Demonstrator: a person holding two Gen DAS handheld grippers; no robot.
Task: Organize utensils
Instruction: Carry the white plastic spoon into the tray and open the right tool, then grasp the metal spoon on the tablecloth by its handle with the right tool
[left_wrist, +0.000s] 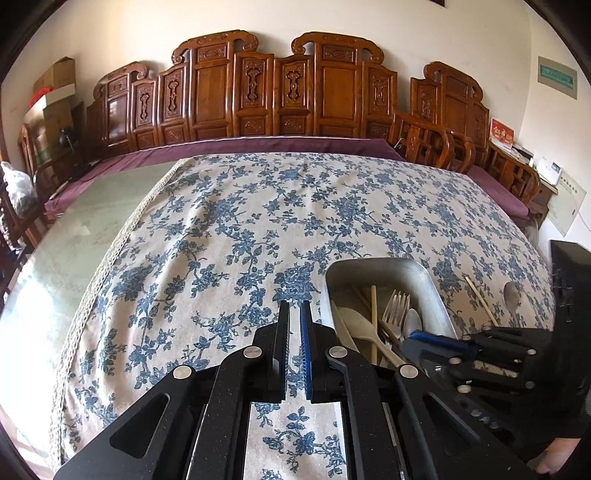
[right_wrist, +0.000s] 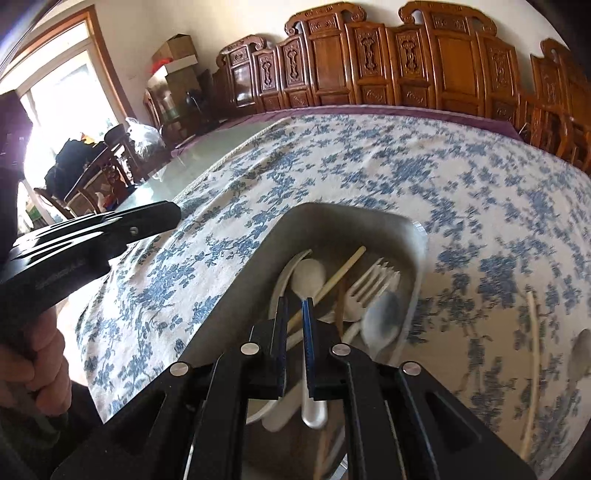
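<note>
Our right gripper (right_wrist: 295, 306) has its jaws clamped on a metal spoon (right_wrist: 308, 280) over the steel tray (right_wrist: 415, 258). Left gripper (left_wrist: 295, 310) sits at the tray's 9 o'clock, jaws nearly closed, empty. Loose chopstick (right_wrist: 533, 354) and spoon (left_wrist: 511, 293) lie on the counter (left_wrist: 229, 236) at the tray's 3 o'clock.

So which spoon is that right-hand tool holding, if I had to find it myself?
Start at the metal tray on the floral tablecloth. The right tool hangs over its near end, and the spoon sits between its fingers: pale bowl pointing away, shiny handle running back toward the camera. Unlike the fork and chopstick beside it, it is the one pinched between the fingers.
</note>
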